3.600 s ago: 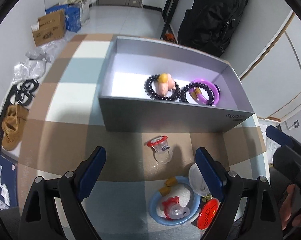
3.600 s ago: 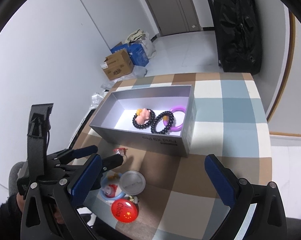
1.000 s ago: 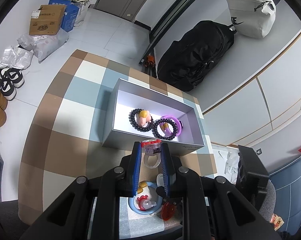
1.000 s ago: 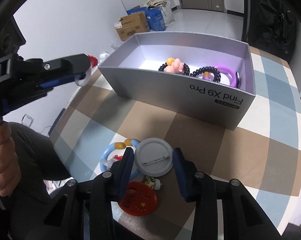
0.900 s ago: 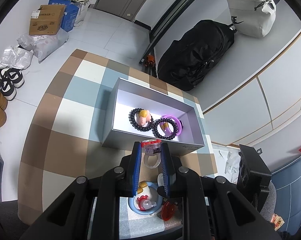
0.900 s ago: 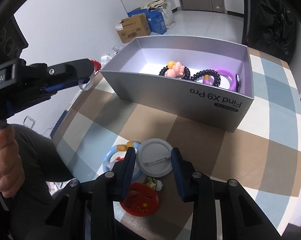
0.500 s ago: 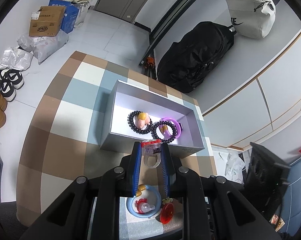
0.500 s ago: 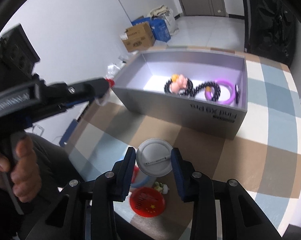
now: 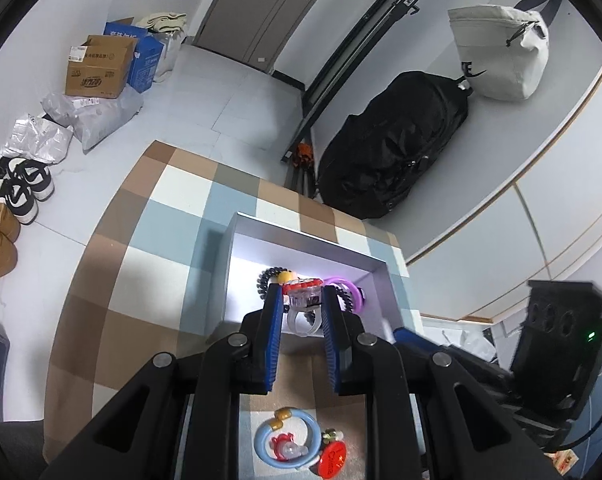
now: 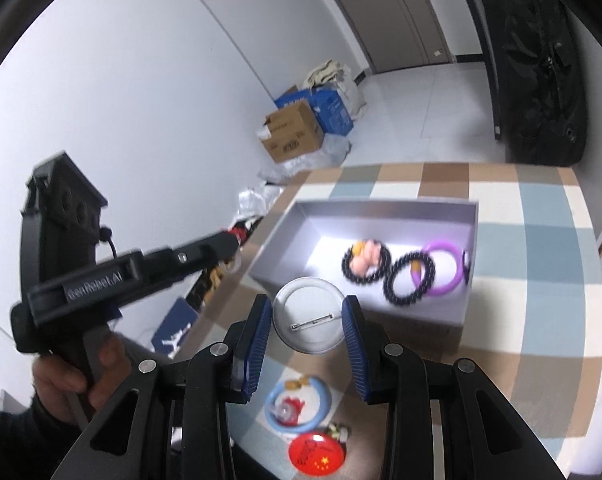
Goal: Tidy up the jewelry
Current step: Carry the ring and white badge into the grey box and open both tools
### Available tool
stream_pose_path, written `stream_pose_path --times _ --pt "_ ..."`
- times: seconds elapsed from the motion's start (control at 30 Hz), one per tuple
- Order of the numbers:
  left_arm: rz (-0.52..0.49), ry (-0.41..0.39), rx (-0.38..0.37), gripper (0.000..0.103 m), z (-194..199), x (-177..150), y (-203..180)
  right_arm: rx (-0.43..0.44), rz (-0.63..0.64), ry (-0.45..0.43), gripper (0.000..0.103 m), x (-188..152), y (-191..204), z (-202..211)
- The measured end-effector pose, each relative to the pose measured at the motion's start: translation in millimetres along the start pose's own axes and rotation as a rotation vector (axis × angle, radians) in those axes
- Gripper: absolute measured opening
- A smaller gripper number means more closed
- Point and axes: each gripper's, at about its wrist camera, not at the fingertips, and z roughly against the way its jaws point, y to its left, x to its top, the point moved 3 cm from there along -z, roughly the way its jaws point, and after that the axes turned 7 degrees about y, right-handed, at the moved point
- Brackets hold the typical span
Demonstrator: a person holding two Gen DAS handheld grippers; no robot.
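We've three bracelets in the grey box (image 10: 467, 280), left hand-held gripper (image 9: 297, 304) clutching the toy ring (image 9: 303, 306), right hand-held gripper (image 10: 307, 322) the white badge (image 10: 309, 316) (three pieces wait short of it).

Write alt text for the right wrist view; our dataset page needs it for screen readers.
The right hand-held gripper grips a white pin badge, pin side up, above a checkered table. Beyond it, a grey box holds bead bracelets; the left hand-held gripper approaches from the left.
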Motion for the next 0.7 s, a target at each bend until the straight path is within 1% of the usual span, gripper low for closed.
stream_pose_path --times 0.07,0.17,0.27,0.37,0.53,0.7 --pt "-0.001 0.002 0.008 0.014 -4 2 -1 0.01 -0.016 -0.011 0.035 7 -3 1" --pt "-0.003 0.003 0.0 0.014 -7 5 -4 0.01 -0.032 -0.015 0.035 14 -7 2" --pt "-0.028 -0.007 0.007 0.014 -8 10 -11 0.014 -0.049 -0.009 0.035 20 -11 1" --pt "-0.045 0.002 0.016 0.014 -14 15 -18 0.027 -0.078 -0.007 0.035 25 -16 1" --pt "-0.06 0.025 0.04 0.014 -29 21 -26 0.008 -0.108 -0.017 0.035 33 -27 2" --pt "-0.042 0.051 0.035 0.014 -42 25 -27 -0.027 -0.131 -0.02 0.035 41 -39 1"
